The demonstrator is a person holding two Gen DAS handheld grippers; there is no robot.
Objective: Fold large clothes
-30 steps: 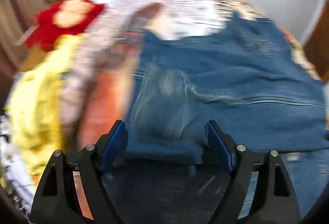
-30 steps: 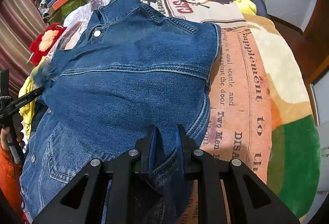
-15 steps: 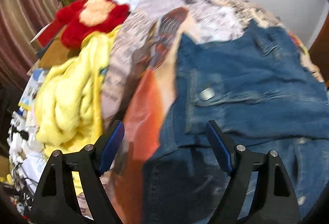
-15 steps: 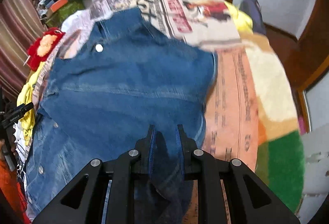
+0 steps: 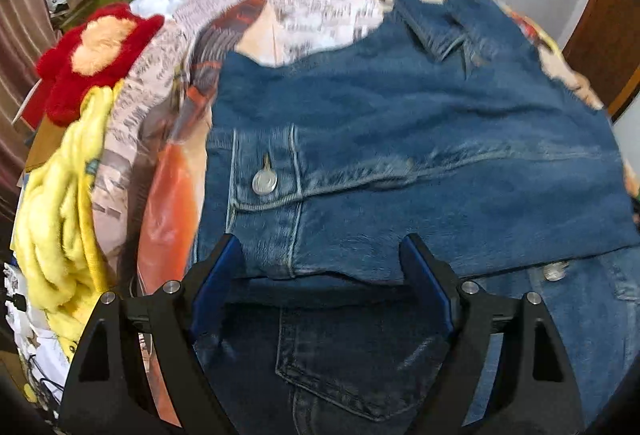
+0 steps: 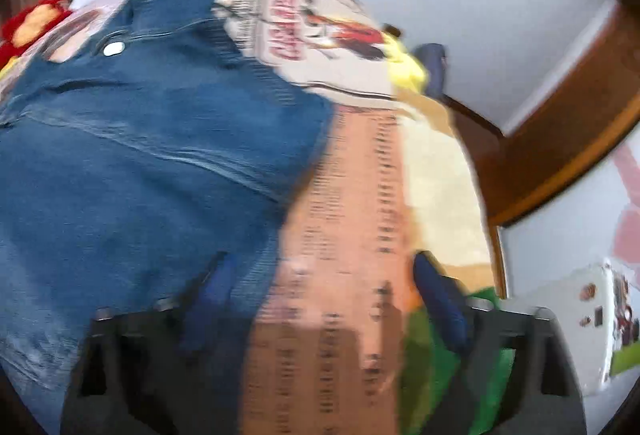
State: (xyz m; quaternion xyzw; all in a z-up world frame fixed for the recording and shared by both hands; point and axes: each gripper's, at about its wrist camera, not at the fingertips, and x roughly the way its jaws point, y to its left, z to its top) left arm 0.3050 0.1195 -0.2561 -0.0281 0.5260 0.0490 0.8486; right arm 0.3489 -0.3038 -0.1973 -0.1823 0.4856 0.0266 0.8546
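Your left claw [image 5: 320, 275] stood apart over the folded denim jacket [image 5: 400, 155] on the bed; only its view showed the yellow blanket [image 5: 60, 227] crowding that edge. Your right claw [image 6: 324, 299] was opening, nothing gripped, straddling the jacket's right edge with bare bedspread [image 6: 352, 235] beyond.

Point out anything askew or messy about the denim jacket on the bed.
The denim jacket lies folded over itself, its folded edge slanting rather than square. Nothing looks torn or spilled. A yellow cloth is bunched beside it.
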